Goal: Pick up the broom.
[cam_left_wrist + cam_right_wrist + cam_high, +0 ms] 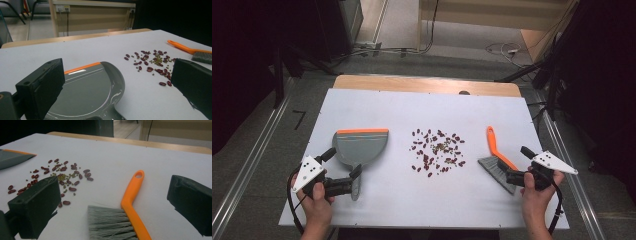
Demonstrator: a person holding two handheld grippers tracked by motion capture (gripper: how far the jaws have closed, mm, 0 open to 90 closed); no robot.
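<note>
Two hands at the bottom of the frame steer a left hand-held gripper (349,182) and a right hand-held gripper (511,176), both spread wide and empty, over a white tabletop (412,105). Left of centre lies a grey dustpan (359,145), its handle between the left jaws; at lower right an orange-handled brush (496,155) sits between the right jaws. Scattered beans (438,151) wait at centre. Judging by this, the pick-up is under way: each hand-held gripper must next close on its tool.

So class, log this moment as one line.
left gripper: open at dustpan | right gripper: open at brush | beans: scattered
</note>
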